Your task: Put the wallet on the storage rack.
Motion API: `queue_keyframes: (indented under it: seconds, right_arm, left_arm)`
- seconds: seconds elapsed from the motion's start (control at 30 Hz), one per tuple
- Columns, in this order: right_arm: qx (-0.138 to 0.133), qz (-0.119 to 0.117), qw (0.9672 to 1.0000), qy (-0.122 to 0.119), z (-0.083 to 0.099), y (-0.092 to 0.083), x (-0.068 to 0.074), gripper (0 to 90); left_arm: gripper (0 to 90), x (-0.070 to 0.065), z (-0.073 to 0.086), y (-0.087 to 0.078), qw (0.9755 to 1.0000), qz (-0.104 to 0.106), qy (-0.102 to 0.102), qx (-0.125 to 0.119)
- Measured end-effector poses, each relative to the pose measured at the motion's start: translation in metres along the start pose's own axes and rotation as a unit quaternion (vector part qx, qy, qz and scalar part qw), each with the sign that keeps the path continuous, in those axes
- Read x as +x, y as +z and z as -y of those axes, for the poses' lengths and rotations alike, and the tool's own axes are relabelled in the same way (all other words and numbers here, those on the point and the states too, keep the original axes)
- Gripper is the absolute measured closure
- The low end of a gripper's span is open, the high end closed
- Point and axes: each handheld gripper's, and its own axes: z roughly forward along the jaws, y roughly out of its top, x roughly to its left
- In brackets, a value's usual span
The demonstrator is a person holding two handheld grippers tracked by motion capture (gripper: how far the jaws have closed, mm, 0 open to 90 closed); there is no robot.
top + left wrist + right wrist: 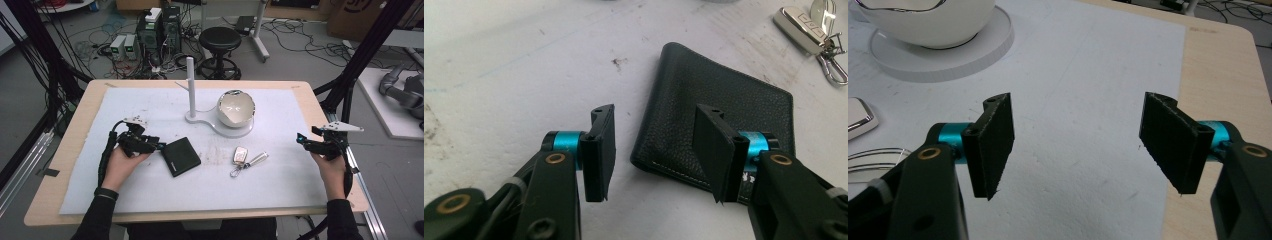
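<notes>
L gripper (656, 150) fingers (601, 150) part-open, nothing pinched: one finger on bare mat, the other over the near corner of the black wallet (719, 105), whose edge sits between them. Wallet lies flat on the white mat (280, 185), long axis diagonal, running away from the fingers twd the key fob (240, 154) just beyond. R gripper (1078, 145) fingers wide, empty, over mat nr counter (65, 165) edge. Beyond: white bowl (236, 108) on stand. Room floor: cables, stool (220, 40).
</notes>
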Motion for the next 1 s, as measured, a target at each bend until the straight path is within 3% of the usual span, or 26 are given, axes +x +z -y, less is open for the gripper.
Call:
queue_keyframes:
  seconds: [0.2, 0.3, 0.67, 0.87, 0.93, 1.0]
  right_arm:
    - [-0.001, 0.003, 1.0000, -0.001, 0.000, 0.000, 0.001, 30.7]
    - [0.000, 0.004, 1.0000, 0.000, 0.000, 0.000, 0.001, 30.7]
    - [-0.003, 0.006, 1.0000, 0.002, 0.000, -0.001, 0.000, 30.7]
    - [-0.002, 0.005, 1.0000, 0.002, 0.000, -0.001, 0.001, 30.7]
    - [-0.002, 0.005, 1.0000, 0.000, 0.000, 0.000, 0.001, 30.7]
    - [-0.002, 0.005, 1.0000, 0.000, 0.000, 0.000, 0.001, 30.7]
  left_arm:
    - [54.4, 0.004, 0.000, 0.003, 0.9999, 0.008, -0.014, -0.006]
    - [55.4, 0.005, 0.001, 0.007, 0.9996, 0.018, -0.020, 0.002]
    - [56.9, 0.008, 0.004, 0.014, 0.9993, 0.015, -0.026, 0.023]
    - [58.1, 0.008, 0.006, 0.016, 0.9986, 0.027, -0.038, 0.026]
    - [63.8, 0.009, 0.007, 0.017, 0.9978, 0.039, -0.048, 0.025]
    - [65.3, 0.010, 0.008, 0.017, 0.9977, 0.043, -0.046, 0.023]
